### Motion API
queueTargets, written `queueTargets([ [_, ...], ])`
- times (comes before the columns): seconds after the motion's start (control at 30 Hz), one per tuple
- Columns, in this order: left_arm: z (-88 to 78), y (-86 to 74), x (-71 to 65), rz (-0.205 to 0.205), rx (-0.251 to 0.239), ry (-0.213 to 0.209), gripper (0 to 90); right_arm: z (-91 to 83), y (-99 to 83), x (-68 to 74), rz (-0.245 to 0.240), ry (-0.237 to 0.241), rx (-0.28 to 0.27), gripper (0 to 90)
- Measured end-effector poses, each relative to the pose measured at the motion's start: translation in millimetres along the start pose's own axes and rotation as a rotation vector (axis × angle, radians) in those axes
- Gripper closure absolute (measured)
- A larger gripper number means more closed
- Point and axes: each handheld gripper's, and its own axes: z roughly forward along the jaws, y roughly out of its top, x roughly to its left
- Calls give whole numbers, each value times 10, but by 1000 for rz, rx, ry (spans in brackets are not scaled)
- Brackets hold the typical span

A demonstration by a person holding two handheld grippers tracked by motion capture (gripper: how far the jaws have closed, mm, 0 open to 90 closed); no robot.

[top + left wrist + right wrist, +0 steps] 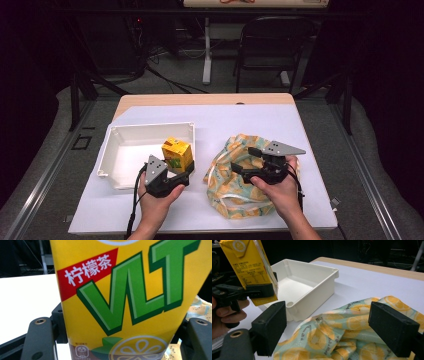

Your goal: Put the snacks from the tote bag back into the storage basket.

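Left tool point(181, 169) clamps the lemon tea carton point(177, 154) low on its sides, held tilted above the near right corner of the white bin point(120, 150). Carton looks stiff but crushable, slick; grip flat faces w/ light squeeze. Right tool point(329, 325) gapes wide over the soft cloth bag point(235, 185) on desk point(250, 120).

Yellow drink carton point(177, 154) — printed with green lettering, a red label band and a lemon-slice graphic — is clamped at its lower part in the left gripper point(186, 169). It is tilted off upright, raised above the near right corner of the white bin point(120, 150) — not resting in it.
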Motion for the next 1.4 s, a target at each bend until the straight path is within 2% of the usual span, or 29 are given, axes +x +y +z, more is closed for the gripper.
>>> queueTargets([
  [0.27, 5, -29, 71, -3, 7, 27, 292, -73, -64, -99, 13, -34, -8, 145],
  [0.57, 48, -97, 167, -21, 15, 65, 292, -155, -173, -155, -1, -52, 4, 146],
  [1.0, 149, -208, 335, -57, 21, 130, 292, -385, -337, -304, 4, -86, -17, 148],
  [1.4, 255, -356, 466, -84, 57, 184, 292, -367, -372, -347, 16, -95, -31, 151],
])
